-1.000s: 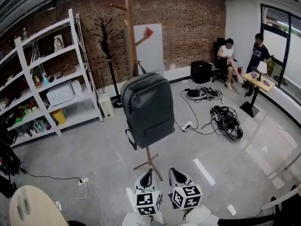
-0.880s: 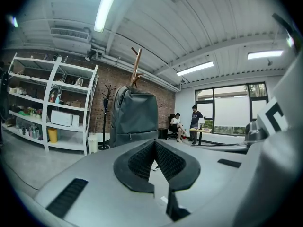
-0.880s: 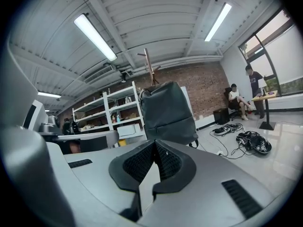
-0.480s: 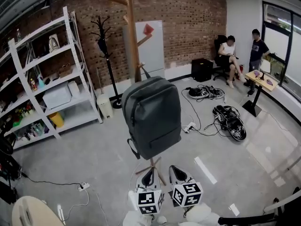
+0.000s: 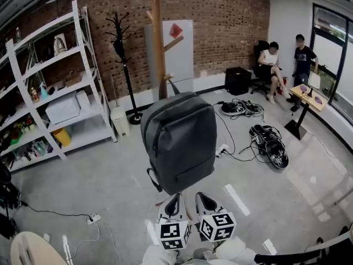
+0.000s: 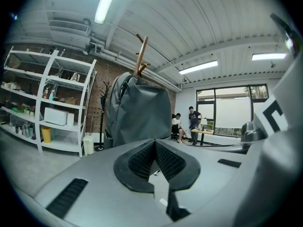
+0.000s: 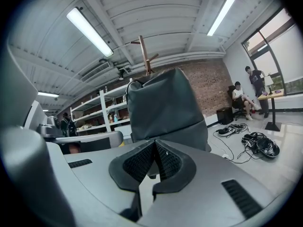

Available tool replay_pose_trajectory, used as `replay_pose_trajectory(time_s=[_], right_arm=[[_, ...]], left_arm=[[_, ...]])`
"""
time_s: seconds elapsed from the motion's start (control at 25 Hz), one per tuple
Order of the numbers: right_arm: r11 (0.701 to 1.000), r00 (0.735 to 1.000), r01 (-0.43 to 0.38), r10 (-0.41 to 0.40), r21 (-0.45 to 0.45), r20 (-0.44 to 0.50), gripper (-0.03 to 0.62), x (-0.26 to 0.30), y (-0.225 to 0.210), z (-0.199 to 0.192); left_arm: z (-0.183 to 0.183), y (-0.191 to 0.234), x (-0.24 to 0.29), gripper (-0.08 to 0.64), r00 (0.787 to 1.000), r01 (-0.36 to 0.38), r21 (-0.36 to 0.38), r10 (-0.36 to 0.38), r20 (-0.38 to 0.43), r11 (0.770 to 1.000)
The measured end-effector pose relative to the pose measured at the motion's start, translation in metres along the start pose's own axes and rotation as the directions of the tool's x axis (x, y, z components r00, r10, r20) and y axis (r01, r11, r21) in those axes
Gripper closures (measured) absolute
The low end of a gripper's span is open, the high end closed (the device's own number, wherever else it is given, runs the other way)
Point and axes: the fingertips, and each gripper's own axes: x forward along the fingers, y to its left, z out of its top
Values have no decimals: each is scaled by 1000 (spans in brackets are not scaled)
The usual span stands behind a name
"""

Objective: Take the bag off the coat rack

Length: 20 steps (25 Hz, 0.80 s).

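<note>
A dark grey backpack (image 5: 178,141) hangs on a tall wooden coat rack (image 5: 159,35) in the middle of the room. It also fills the centre of the left gripper view (image 6: 138,111) and of the right gripper view (image 7: 165,108). My left gripper (image 5: 174,203) and right gripper (image 5: 200,201) sit side by side at the bottom of the head view, just below the bag's bottom edge. Both are shut with nothing between their jaws, and neither touches the bag.
A white shelving unit (image 5: 49,87) stands at the left and a black coat stand (image 5: 122,48) by the brick wall. Cables and a power strip (image 5: 242,131) lie on the floor at the right. Two people (image 5: 284,65) are at the far right by a small table.
The view has moved closer to the backpack, which now looks larger. Both grippers have risen a little toward its bottom edge.
</note>
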Motion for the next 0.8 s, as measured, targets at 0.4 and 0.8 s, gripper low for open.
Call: replay_pose_trajectory(time_s=[0.4, 0.8], right_arm=[[998, 997, -62, 62, -5, 36, 580, 18, -11, 32], [984, 968, -150, 165, -93, 186, 578, 52, -2, 150]], left_arm=[[13, -1, 15, 560, 999, -47, -9, 47, 12, 999], [-6, -4, -3, 560, 997, -74, -8, 74, -26, 997]])
